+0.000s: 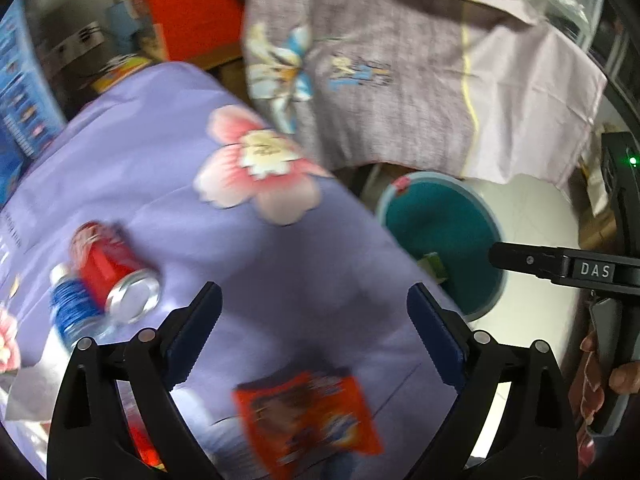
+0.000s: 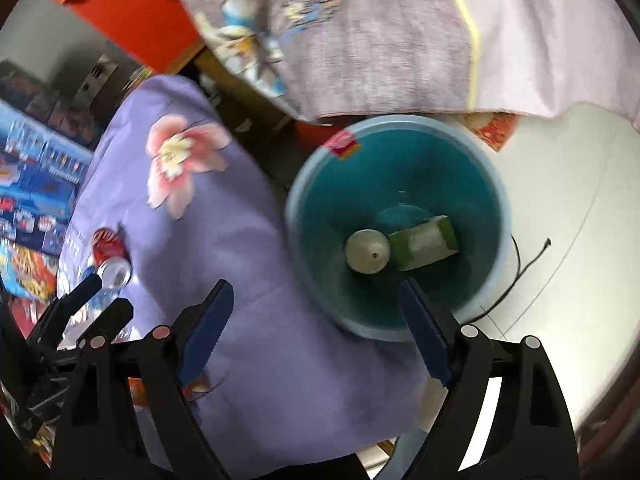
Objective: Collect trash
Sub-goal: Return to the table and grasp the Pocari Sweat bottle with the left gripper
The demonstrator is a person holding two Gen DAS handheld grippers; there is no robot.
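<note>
Clearly, both grippers are held wide open and nothing is gripped: the left gripper [image 1: 314, 308] above the purple flowered cloth [image 1: 168, 184], the right gripper [image 2: 316, 300] at the rim of the teal bin [image 2: 496, 184]. An orange wrapper [image 1: 308, 420] lies nearest, a red can [image 1: 112, 268] and bottle [image 1: 72, 312] beyond. A green carton [image 2: 424, 242] and a round lid [image 2: 367, 257] are seen inside the bin, on white floor [image 2: 568, 216] beside the cloth's edge.

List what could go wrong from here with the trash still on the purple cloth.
The red can lies on its side touching the blue-labelled bottle, so gripping one could roll or shove the other. The orange wrapper lies flat on soft purple cloth; the open left gripper may pinch fabric with it.
</note>
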